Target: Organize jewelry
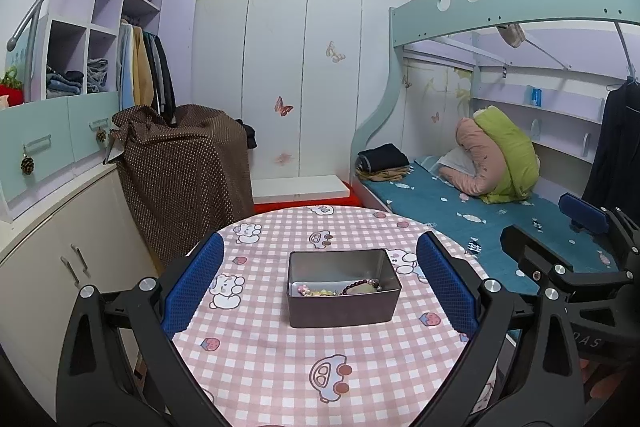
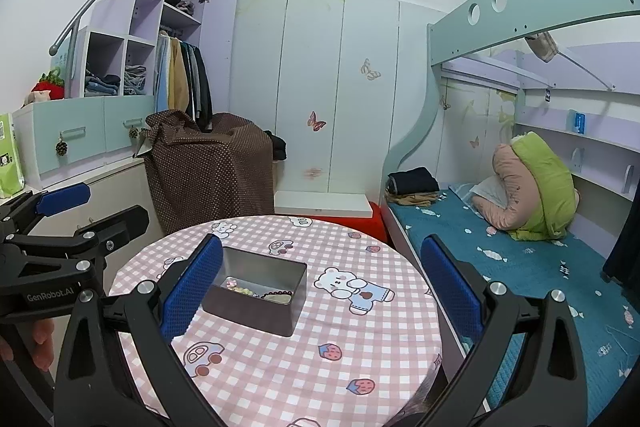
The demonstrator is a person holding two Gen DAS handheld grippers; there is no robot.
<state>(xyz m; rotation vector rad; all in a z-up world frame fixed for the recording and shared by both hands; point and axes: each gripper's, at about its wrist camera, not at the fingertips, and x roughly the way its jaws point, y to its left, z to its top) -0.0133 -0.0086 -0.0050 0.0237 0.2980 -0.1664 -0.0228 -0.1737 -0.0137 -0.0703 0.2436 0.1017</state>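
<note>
Checked cloth covers my table [image 1: 280, 367]; both grippers, left [image 1: 320, 287] and right [image 2: 320, 287], hang spread and empty. Reaching into the tin [image 1: 343, 311], I could snag tangled beads [image 1: 360, 285] and tip it.

both wrist views overlook table [image 1: 280, 367], sharing tin [image 2: 256, 291].

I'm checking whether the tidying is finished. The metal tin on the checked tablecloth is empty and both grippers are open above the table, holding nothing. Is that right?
Not quite: the tin is not empty. The left wrist view shows a dark bead bracelet and other small pieces of jewelry lying in its bottom. The rest holds: it sits on the checked tablecloth, and the left gripper and right gripper are open, holding nothing.
</note>
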